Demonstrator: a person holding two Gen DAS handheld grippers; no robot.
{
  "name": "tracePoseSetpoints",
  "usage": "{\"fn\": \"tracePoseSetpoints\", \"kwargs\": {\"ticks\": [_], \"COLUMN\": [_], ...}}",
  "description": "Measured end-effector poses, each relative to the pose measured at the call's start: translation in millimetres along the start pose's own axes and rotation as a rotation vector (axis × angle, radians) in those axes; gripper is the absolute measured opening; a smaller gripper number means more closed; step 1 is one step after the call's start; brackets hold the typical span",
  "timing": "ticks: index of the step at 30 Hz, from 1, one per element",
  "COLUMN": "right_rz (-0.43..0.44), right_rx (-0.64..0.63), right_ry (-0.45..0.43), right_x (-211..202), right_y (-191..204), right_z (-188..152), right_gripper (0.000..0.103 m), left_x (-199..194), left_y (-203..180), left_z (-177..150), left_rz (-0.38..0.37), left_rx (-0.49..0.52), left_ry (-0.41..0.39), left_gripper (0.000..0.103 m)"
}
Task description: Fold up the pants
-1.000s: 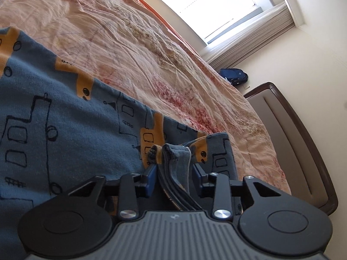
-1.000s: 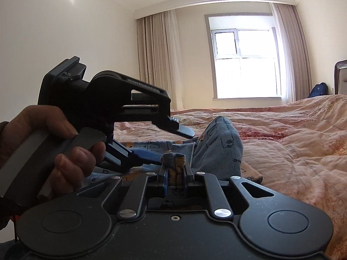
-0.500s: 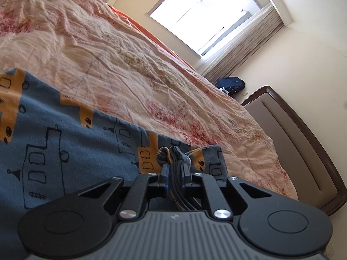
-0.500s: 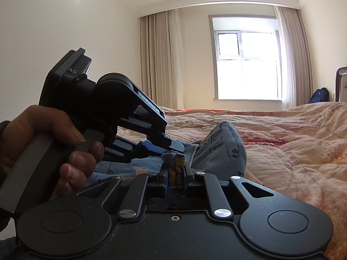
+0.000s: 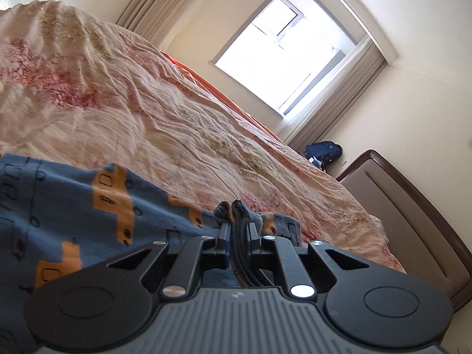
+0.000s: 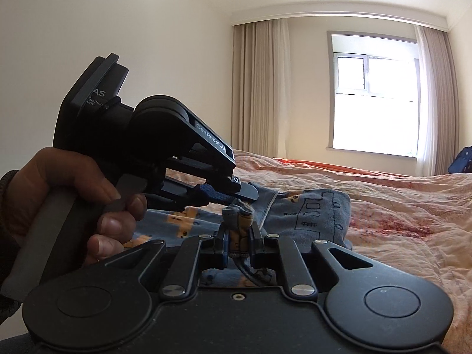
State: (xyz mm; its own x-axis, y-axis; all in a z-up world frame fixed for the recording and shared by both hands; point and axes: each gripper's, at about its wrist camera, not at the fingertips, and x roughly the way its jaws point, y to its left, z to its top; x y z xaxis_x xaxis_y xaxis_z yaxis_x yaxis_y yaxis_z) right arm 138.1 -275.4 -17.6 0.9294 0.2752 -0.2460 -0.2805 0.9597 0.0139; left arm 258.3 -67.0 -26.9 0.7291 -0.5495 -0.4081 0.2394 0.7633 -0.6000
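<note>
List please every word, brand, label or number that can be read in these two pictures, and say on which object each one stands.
"CenRobot.AI": on the side of the left gripper, seen from the right wrist.
"AS": end of a cut-off word on the black block at the back of that gripper.
Small lines under "AS": partly hidden, too small to read.
Small emblem on the grey ribbed body in the left wrist view: not readable.
Pants: drawings only, no text.

Soft knit pants [image 5: 88,206] (matt); crinkled cotton bedspread [image 5: 147,112].
</note>
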Motion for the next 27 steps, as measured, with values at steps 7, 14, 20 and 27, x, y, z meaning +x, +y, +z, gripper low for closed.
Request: {"fn": "tracePoseSetpoints", "kwargs": {"ticks": [7, 14, 20, 27], "right_rz": [0.102, 0.166, 0.170, 0.198], "right_rx": [-0.029, -0.054, -0.045, -0.028], "right_ry": [0.071, 0.154, 0.208, 0.227], "right_x": [14, 24, 30, 33], "right_y": [28, 49, 58, 51], "right_z": [0, -5, -15, -19], "right_gripper": [0.014, 0.014, 0.014, 0.026], "left_x": [-27, -23, -17, -21], "left_y": [32, 51, 59, 52], "left_z": [-3, -12, -18, -17], "left_rz": [0.069, 0.110, 0.133, 0.205], "left_rx": [0.033, 0.032, 0.036, 0.076], "left_ry": [-0.044, -0.021, 0.002, -0.020], "left_gripper": [0.009, 0.009, 0.011, 0.072]}}
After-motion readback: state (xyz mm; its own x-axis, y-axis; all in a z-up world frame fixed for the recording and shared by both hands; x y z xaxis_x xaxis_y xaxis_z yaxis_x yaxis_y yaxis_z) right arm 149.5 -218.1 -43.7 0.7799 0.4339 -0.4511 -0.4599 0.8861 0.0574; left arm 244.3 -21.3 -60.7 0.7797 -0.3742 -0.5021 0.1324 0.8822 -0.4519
